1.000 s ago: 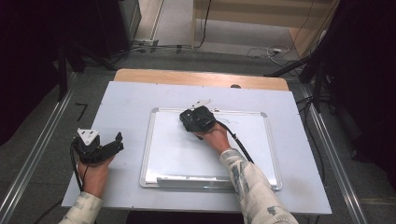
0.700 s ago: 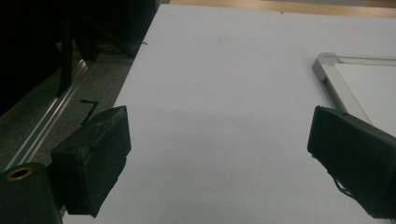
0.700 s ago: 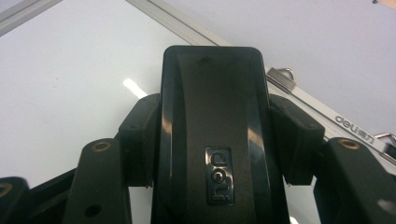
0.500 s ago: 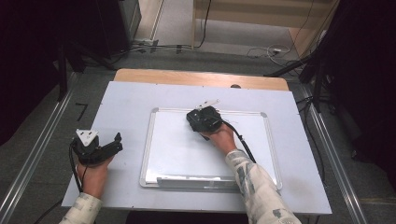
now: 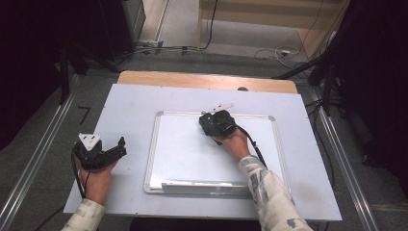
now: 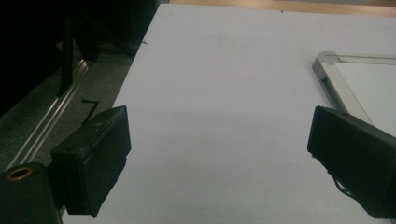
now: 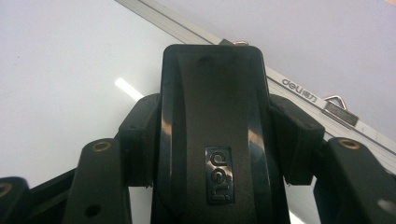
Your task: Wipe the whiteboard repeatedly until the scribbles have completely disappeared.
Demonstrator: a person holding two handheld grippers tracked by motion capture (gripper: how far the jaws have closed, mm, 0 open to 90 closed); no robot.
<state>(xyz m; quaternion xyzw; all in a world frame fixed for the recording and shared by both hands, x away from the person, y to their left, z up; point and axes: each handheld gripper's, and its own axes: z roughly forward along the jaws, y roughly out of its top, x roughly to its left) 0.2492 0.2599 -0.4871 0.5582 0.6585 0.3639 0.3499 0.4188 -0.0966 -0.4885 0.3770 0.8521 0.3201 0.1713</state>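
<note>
The right gripper [image 5: 217, 124] pinches a black eraser [image 7: 212, 121] on the whiteboard [image 5: 187, 154] near its top edge (board looks clean, so wiping seems nearly done). The left gripper [image 5: 113, 149] rests spread, empty.

A lab or recording studio: black curtains [image 5: 29, 57] hang on both sides, metal rails [image 5: 33, 163] run along the grey carpet [image 5: 231, 57], and cables [image 5: 269, 50] trail past the surface's [image 5: 134, 101] far edge.
</note>
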